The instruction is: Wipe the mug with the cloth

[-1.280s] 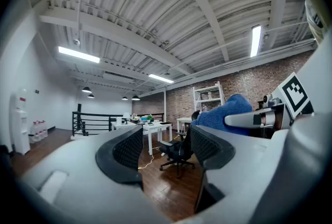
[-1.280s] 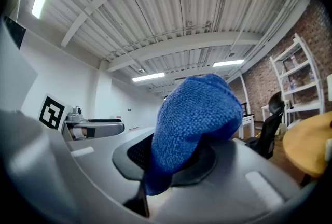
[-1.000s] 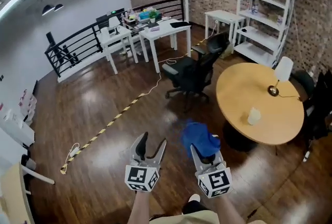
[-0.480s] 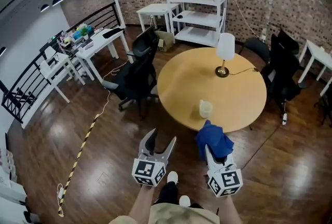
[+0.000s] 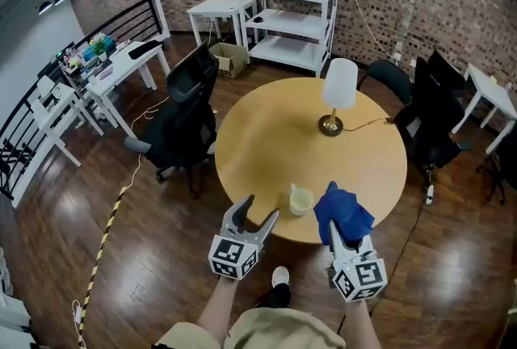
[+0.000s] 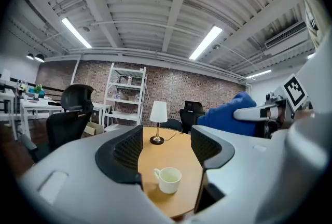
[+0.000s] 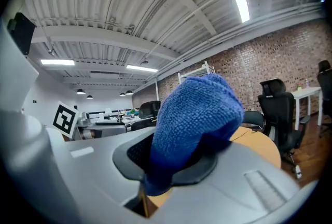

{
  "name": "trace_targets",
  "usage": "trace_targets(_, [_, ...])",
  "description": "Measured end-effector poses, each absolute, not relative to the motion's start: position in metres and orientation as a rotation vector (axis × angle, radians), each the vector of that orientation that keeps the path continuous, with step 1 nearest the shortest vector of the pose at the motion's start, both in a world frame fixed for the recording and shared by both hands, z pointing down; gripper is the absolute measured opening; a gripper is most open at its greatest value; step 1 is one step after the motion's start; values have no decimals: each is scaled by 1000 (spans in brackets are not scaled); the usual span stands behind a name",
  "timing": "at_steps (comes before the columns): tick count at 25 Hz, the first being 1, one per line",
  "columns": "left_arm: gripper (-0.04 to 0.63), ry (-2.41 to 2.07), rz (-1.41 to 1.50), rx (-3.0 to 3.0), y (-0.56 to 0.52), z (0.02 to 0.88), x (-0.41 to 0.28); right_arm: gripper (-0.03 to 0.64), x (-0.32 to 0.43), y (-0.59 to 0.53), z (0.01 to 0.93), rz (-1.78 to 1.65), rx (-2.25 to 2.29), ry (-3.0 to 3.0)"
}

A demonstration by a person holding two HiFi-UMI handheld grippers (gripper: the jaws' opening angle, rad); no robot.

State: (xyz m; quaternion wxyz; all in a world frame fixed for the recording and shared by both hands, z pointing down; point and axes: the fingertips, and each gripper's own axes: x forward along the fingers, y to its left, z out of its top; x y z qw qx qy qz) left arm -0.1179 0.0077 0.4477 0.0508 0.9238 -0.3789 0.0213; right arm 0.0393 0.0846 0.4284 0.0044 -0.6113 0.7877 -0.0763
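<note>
A pale cream mug [image 5: 300, 199] [image 6: 168, 180] stands on the round wooden table [image 5: 266, 137] close to its near edge. My left gripper [image 5: 257, 215] [image 6: 165, 149] is open, held just short of the table with the mug ahead between its jaws and nothing in them. To the right of the mug, my right gripper [image 5: 340, 228] [image 7: 174, 158] is shut on a bunched blue cloth [image 5: 342, 212] [image 7: 194, 119] that bulges above its jaws. The cloth [image 6: 231, 112] also shows at the right of the left gripper view.
A table lamp [image 5: 338, 94] with a white shade stands at the table's far side, its cord running right. Black office chairs [image 5: 182, 123] flank the table on the left and right [image 5: 432, 125]. White shelving [image 5: 287, 0] stands behind, white desks [image 5: 117, 73] at the left.
The view has swung right and I have come up to the round table. The mug now lies just ahead of both grippers. The right gripper has kept the cloth throughout.
</note>
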Motion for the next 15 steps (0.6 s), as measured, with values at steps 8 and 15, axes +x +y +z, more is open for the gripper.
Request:
trace_targets(8, [268,-1049,232,2788,-88,496,-86,64,81,2,442,-284,-1913,2506])
trace_targets(15, [263,-817,624,2805,-125,571,-56,64,110,-48,469,-376,-1818,2638])
